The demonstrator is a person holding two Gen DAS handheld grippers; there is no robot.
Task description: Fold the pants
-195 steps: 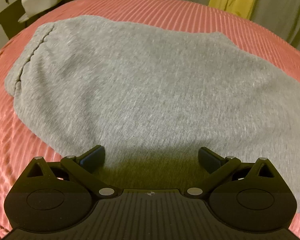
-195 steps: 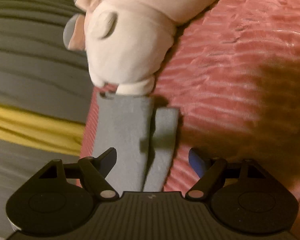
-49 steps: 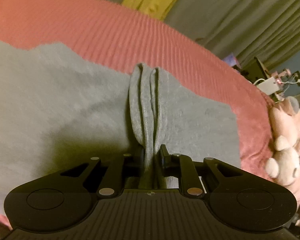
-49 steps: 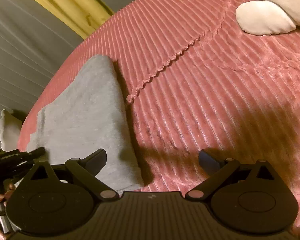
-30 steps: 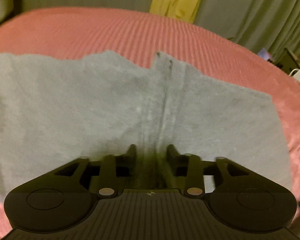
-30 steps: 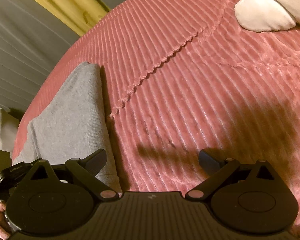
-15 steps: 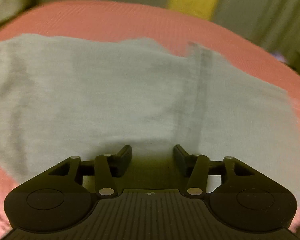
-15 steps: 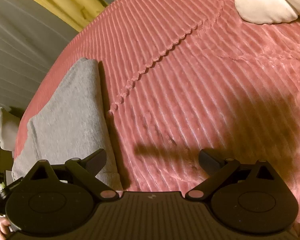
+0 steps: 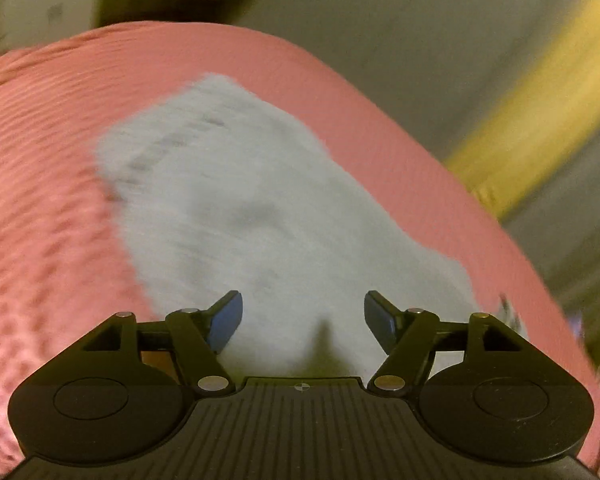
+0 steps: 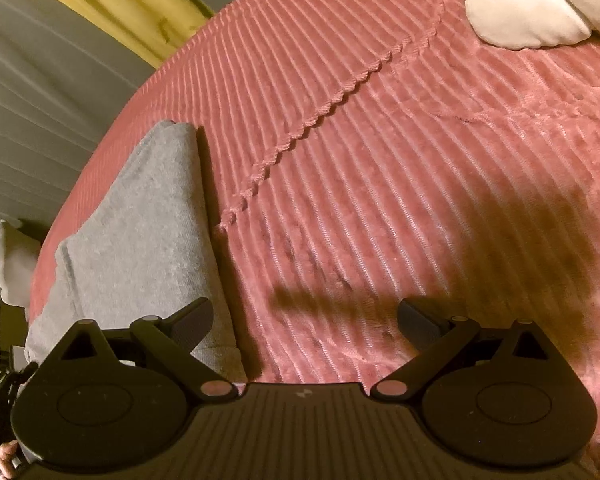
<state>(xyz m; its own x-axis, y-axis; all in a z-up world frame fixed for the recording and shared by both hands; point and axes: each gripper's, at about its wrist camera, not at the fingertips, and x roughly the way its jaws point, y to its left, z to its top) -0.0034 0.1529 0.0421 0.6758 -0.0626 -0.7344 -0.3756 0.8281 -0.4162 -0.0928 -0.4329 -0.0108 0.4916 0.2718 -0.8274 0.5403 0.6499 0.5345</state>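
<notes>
The grey pants [image 9: 260,224] lie folded flat on the pink ribbed bedspread [image 9: 40,208]; the left wrist view is motion-blurred. My left gripper [image 9: 302,322] is open and empty, just above the near edge of the pants. In the right wrist view the folded pants [image 10: 140,232] lie at the left, their thick folded edge facing right. My right gripper [image 10: 306,322] is open and empty over bare bedspread [image 10: 420,160], its left finger [image 10: 192,322] over the pants' near corner.
A cream plush toy [image 10: 528,12] lies at the far right of the bed. Grey and yellow curtains [image 10: 80,12] hang beyond the bed's far edge. Pale furniture [image 9: 52,4] stands past the bed in the left wrist view.
My left gripper let go of the pants fold and opened wider, then swung round, so the pants now look narrower. The right gripper has barely moved.
</notes>
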